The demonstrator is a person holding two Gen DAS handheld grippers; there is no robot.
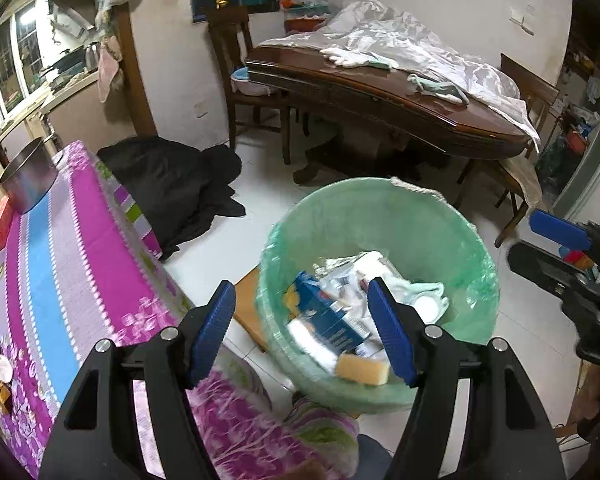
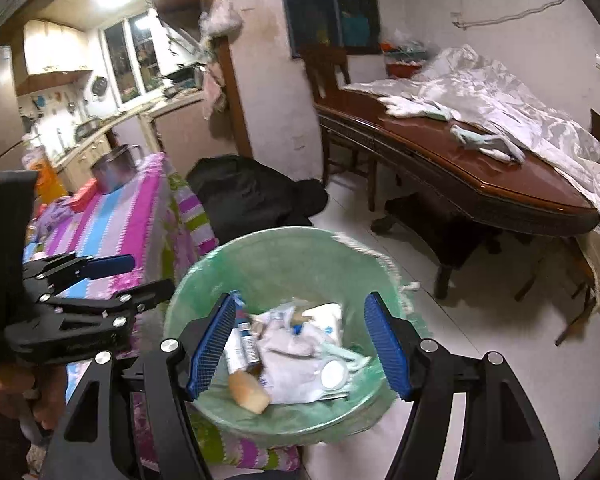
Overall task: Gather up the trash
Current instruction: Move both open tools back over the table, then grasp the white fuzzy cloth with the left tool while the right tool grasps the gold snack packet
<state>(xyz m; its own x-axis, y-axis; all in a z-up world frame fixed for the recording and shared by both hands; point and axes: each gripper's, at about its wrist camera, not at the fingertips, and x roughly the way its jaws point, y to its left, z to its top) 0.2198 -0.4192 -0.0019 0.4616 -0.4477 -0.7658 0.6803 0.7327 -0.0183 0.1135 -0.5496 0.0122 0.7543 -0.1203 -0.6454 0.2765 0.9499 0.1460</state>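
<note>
White floor tiles surround the green-lined trash bin, which sits just beside the striped tablecloth. Your left gripper and right gripper hover above it, jaws apart and empty, probably just after dropping; sponge and wrappers lie inside.

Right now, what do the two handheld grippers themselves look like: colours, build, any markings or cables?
Both match: the left gripper and right gripper have angular black frames with triangular cut-outs and round silver bolt heads at the joints. Each finger carries a flat blue pad with fine ribbing. No cables show, and any lettering on the frames is too blurred to read. A bare hand shows at the left gripper's handle; no sleeve is visible.
</note>
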